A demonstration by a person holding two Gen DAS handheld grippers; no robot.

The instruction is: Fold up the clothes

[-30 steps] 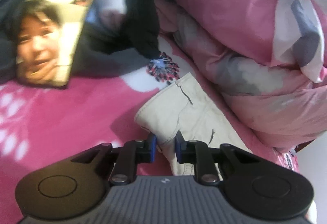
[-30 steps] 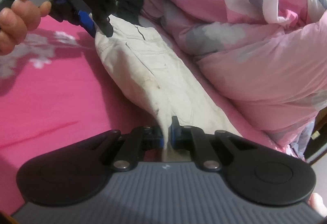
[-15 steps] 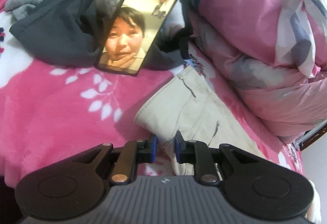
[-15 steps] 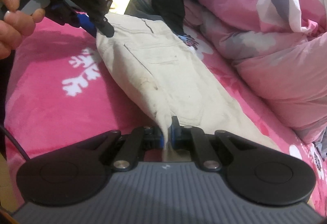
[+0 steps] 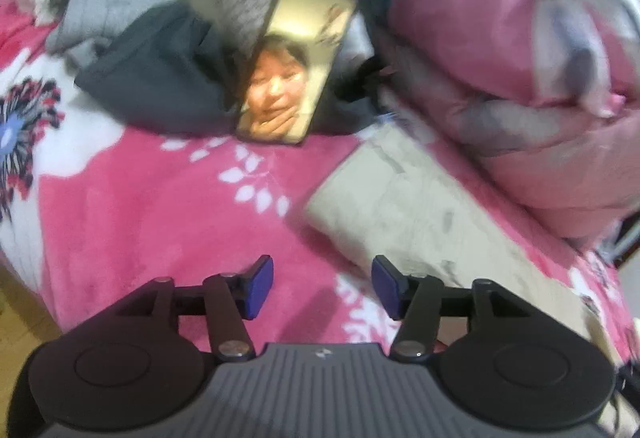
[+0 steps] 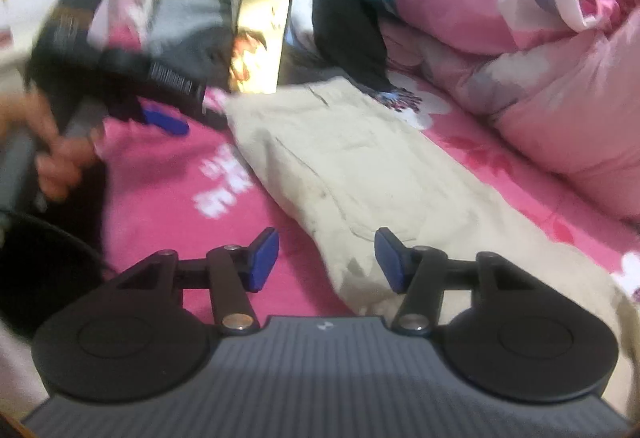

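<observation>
Beige trousers (image 5: 416, 214) (image 6: 360, 158) lie folded lengthwise on the pink flowered blanket (image 5: 160, 206) (image 6: 160, 178), along the foot of the pink quilt. My left gripper (image 5: 322, 286) is open just left of the trousers' near edge, nothing between its blue pads. My right gripper (image 6: 326, 258) is open too, its right pad over the trousers' edge without gripping. The right wrist view shows the left gripper (image 6: 160, 118) at the left, blurred and held by a hand (image 6: 52, 158), beside the trousers' waistband end.
A bunched pink quilt (image 5: 520, 58) (image 6: 540, 38) fills the right side. A lit phone (image 5: 292, 70) (image 6: 260, 46) leans on a pile of dark and grey clothes (image 5: 152, 78) at the back. The bed's left edge and floor (image 5: 20, 310) show at lower left.
Both grippers have let go of the beige trousers and opened. They have pulled back, the left one off to the left, and the trousers now rest on the blanket.
</observation>
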